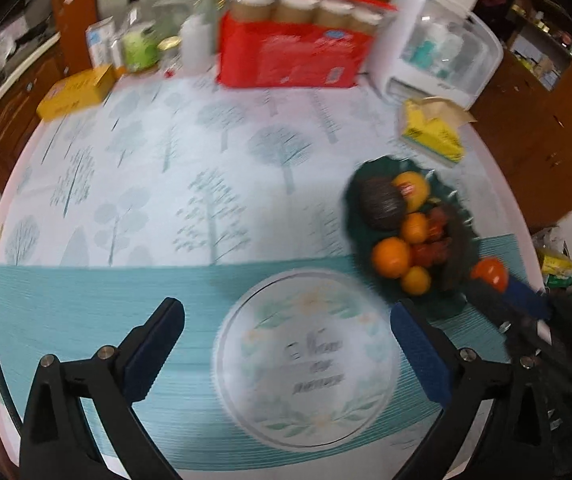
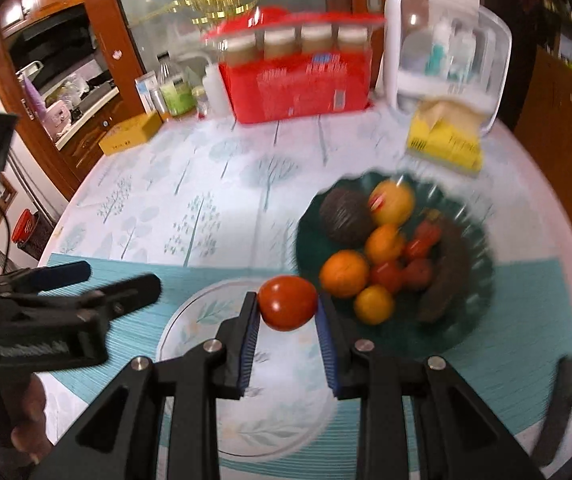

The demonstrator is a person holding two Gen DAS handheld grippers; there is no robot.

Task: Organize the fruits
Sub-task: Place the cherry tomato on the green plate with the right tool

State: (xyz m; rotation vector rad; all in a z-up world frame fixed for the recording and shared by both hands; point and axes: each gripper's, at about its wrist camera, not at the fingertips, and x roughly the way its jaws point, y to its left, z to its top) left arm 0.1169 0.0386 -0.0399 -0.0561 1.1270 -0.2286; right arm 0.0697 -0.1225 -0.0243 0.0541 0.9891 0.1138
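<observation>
My right gripper (image 2: 288, 312) is shut on a red-orange tomato (image 2: 288, 303), held in the air over the white floral plate (image 2: 190, 320). In the left wrist view the same tomato (image 1: 490, 273) shows at the right, between the right gripper's blue pads. My left gripper (image 1: 286, 320) stands wide open above the floral plate (image 1: 306, 364), nothing between its fingers. A dark green scalloped bowl (image 2: 482, 280) holds several oranges (image 2: 344, 273), an avocado (image 2: 344, 216), small red fruits and a brown banana. In the left wrist view the bowl (image 1: 462, 216) sits right of the plate.
At the table's far edge stand a red box of jars (image 1: 290, 56), a white lidded container (image 1: 438, 44), a yellow tissue pack (image 1: 432, 132), a yellow box (image 1: 76, 90) and bottles. The left gripper (image 2: 98, 280) shows at the left of the right wrist view.
</observation>
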